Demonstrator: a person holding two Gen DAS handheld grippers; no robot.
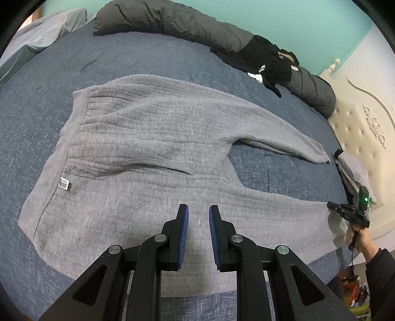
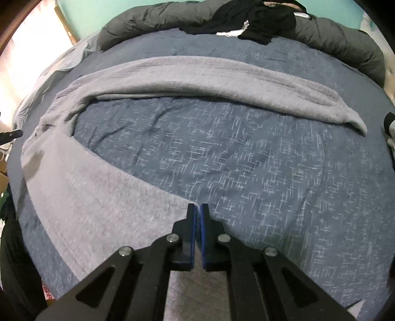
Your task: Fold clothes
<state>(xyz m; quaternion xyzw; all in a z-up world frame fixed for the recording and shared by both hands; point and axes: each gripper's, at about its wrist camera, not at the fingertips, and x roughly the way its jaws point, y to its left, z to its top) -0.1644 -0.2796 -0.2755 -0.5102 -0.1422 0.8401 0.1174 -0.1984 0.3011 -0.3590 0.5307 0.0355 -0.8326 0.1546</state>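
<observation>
Grey fleece trousers [image 1: 153, 138] lie spread flat on the blue bedspread [image 1: 172, 54], waistband to the left, two legs pointing right. My left gripper [image 1: 198, 210] is open and empty just above the near leg. In the right wrist view the trousers [image 2: 98, 197] show as two legs, far and near. My right gripper [image 2: 198, 207] is shut on the near leg's cuff edge. It also shows in the left wrist view [image 1: 332, 205], far right, at the cuff.
A dark grey rolled duvet [image 1: 177, 22] lies along the bed's far edge with black clothes [image 1: 269, 61] on it. A cream tufted headboard [image 1: 358, 128] stands at the right. Folded grey cloth [image 1: 355, 170] lies near it.
</observation>
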